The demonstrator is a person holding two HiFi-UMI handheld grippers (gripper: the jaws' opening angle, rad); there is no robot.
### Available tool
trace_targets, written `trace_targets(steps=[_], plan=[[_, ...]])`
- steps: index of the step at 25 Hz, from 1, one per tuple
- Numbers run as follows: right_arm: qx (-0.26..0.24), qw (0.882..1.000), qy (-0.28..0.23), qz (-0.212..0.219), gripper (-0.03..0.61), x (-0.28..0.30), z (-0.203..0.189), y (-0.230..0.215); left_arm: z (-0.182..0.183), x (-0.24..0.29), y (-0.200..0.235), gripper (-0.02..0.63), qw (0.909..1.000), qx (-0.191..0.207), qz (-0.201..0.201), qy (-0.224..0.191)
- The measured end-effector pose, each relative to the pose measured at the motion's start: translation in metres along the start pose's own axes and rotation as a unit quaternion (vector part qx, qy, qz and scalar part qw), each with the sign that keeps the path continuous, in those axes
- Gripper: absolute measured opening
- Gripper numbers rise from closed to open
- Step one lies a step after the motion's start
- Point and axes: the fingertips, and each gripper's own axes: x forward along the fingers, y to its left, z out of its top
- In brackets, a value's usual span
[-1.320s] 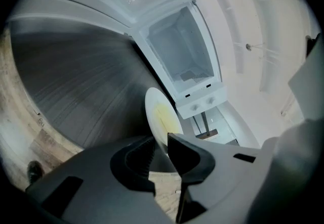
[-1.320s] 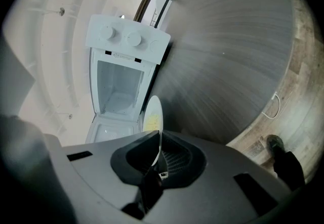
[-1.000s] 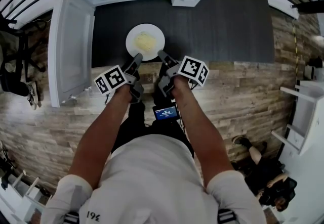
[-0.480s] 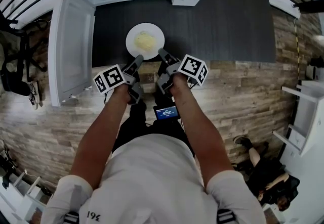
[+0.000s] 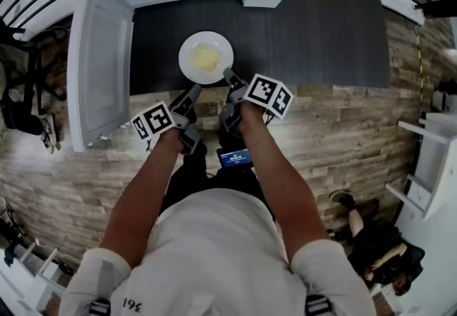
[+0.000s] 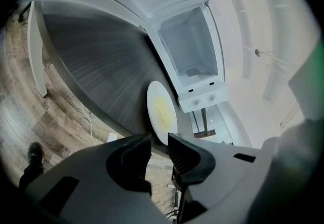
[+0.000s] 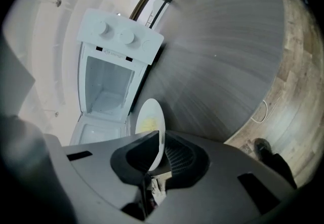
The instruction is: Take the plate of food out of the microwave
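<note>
Pinching plate (image 5: 186, 58) rim (right tool (image 7: 163, 151))

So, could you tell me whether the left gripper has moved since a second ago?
Yes: the left gripper has drawn back slightly from the plate, toward the front edge of the counter.

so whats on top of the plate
Yellow food sits in the middle of the plate. The right gripper covers part of the near rim, so that spot is hidden.

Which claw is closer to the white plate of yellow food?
Right. The right claw is clamped on the rim of the plate; the left claw sits open just short of it, apparently not touching.
</note>
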Motion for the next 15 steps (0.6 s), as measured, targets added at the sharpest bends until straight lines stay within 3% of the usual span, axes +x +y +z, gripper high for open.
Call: trace_targets(steps=[5,10,15], plan=[[-0.060,0.997,0.004,-0.041,0.025,0.000,0.000,-0.002,0.003,0.002,-0.003,0.083,1.0000,0.005,-0.005,0.000],[-0.111,0.992,0.002,-0.057,0.097,-0.002,0.001,0.005,0.005,0.001,-0.007,0.083,0.9999,0.013,-0.007,-0.001],[-0.137,0.988,-0.008,-0.068,0.097,-0.006,0.004,0.004,0.012,-0.007,-0.005,0.083,0.9992,0.038,0.006,-0.008]])
